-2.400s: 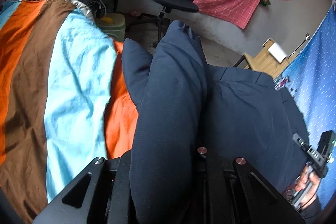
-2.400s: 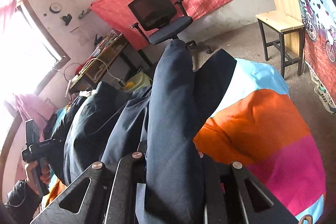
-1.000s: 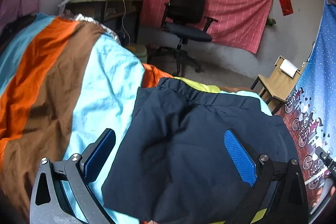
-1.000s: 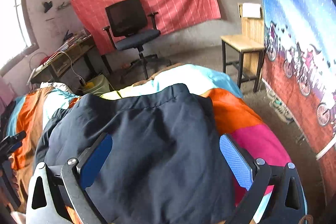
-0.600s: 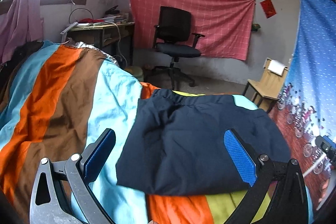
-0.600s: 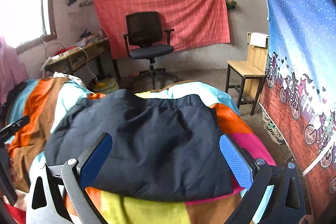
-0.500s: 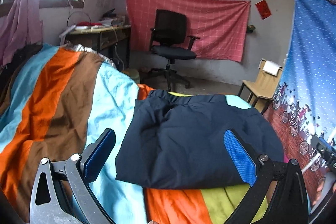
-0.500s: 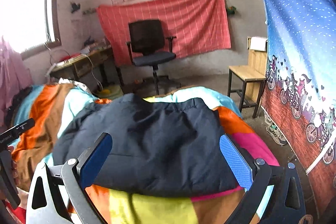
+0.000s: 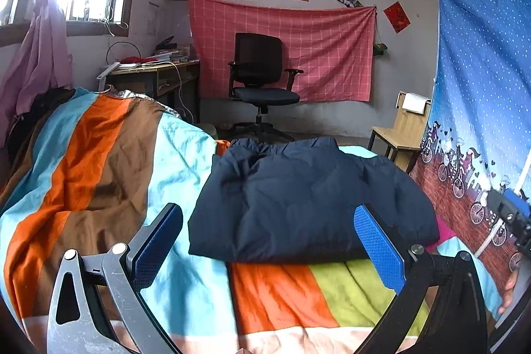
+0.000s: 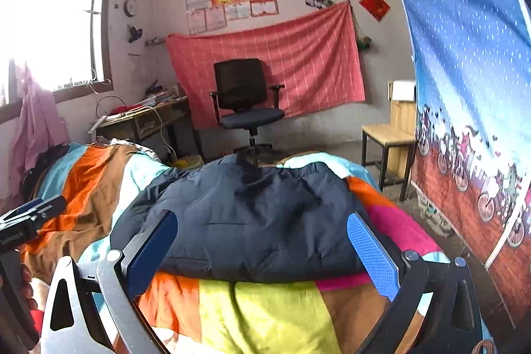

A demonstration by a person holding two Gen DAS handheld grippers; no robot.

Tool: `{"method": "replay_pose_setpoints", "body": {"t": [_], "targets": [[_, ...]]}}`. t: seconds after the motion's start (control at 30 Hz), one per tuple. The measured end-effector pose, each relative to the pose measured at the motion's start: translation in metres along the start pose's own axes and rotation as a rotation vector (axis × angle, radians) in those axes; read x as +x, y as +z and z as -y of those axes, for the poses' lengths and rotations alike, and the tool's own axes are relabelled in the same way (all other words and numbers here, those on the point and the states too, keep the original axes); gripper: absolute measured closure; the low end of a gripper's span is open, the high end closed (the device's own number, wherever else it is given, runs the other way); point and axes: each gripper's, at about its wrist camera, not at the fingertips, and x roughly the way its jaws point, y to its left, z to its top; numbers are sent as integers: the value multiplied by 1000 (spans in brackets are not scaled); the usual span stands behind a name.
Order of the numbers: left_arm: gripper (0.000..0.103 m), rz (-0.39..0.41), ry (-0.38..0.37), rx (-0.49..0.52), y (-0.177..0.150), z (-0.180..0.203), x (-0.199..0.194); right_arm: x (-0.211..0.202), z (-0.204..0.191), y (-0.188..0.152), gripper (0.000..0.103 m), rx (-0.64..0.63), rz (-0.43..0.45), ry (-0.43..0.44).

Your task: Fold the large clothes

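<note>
Folded navy garment (image 9: pixel 308 201) lying flat on the striped bedspread (image 9: pixel 99 161) of the bed, near its foot end. The left gripper (image 9: pixel 268 241) is held above the near edge of the garment, its 2 blue-padded fingers (image 9: pixel 378 244) spread wide and holding nothing. The right gripper (image 10: pixel 262 247) hangs likewise before the garment (image 10: pixel 252 214), fingers apart and empty, clear of the cloth. Beyond the bed: an office chair (image 9: pixel 260 82) against a red checked wall cloth (image 9: pixel 298 48), and a wooden stool (image 10: pixel 388 135).
</note>
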Motion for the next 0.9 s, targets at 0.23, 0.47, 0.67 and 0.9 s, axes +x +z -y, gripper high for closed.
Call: {"method": "replay_pose_setpoints", "body": {"t": [0.23, 0.47, 0.67, 0.9], "targets": [[2, 39, -45, 38, -31, 7, -14, -22, -9, -23, 0, -38, 64, -9], [2, 17, -9, 48, -70, 2, -10, -28, -5, -49, 0, -33, 36, -25], [2, -23, 12, 48, -94, -1, -4, -27, -3, -68, 0, -47, -21, -36], [2, -39, 11, 74, -112, 1, -2, -22, -9, -94, 0, -84, -95, -30]]}}
